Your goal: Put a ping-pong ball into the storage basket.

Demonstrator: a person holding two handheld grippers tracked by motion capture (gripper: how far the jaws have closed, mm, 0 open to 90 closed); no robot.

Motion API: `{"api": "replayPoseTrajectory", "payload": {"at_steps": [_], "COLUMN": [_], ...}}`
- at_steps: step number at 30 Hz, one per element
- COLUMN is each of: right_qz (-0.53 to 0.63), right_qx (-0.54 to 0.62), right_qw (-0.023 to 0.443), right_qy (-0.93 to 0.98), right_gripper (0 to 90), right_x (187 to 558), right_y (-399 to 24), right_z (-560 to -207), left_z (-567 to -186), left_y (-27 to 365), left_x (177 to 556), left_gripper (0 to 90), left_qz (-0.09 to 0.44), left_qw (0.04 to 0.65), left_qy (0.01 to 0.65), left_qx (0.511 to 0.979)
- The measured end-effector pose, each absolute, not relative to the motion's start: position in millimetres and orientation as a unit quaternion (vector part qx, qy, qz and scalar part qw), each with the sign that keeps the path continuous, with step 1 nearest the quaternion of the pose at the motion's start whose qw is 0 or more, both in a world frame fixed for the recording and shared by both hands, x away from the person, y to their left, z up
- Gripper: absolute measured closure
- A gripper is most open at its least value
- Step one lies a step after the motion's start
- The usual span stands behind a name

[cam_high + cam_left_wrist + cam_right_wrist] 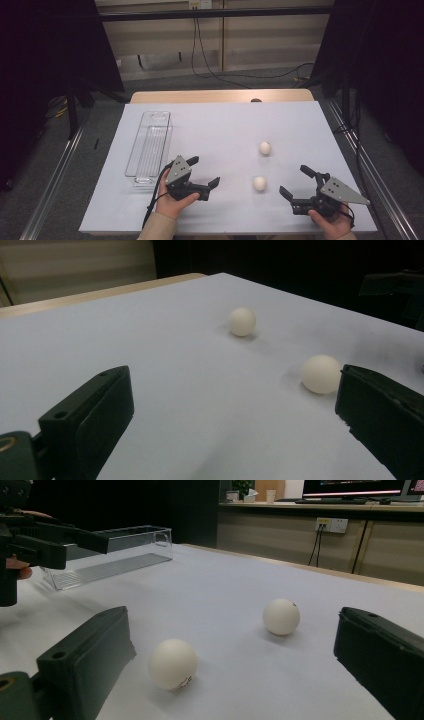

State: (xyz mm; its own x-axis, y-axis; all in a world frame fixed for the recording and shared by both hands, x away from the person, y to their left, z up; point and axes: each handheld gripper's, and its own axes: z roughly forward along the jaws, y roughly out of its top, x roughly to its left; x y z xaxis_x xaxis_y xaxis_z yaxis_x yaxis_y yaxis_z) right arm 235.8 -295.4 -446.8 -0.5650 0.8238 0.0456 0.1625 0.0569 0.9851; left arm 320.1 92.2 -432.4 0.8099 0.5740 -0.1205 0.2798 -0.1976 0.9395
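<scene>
While both tools gape empty, two balls wait on the bench.
Right tool [293, 183] should straddle the near small white round ball [259, 183] squarely, closing gently; left tool [204, 170] stays clear.

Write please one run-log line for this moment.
left gripper: open, holds nothing | right gripper: open, holds nothing | near ball: on table between both grippers, untouched | far ball: untouched | clear tray: empty

Two white balls [259, 183] [265, 148] apart on white sheet
</scene>
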Motion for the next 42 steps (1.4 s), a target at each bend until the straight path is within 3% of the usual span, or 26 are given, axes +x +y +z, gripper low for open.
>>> {"api": "replayPoseTrajectory", "payload": {"at_steps": [42], "right_qz": [0.579], "right_qx": [0.368], "right_qw": [0.285], "right_qy": [0.669], "right_gripper": [1.5], "right_x": [236], "right_y": [-295], "right_z": [-447], "left_z": [-435], "left_y": [69], "left_x": [325], "left_gripper": [2.4], "left_qz": [0.120], "left_qw": [0.548], "left_qy": [0.269], "left_qx": [0.783]}}
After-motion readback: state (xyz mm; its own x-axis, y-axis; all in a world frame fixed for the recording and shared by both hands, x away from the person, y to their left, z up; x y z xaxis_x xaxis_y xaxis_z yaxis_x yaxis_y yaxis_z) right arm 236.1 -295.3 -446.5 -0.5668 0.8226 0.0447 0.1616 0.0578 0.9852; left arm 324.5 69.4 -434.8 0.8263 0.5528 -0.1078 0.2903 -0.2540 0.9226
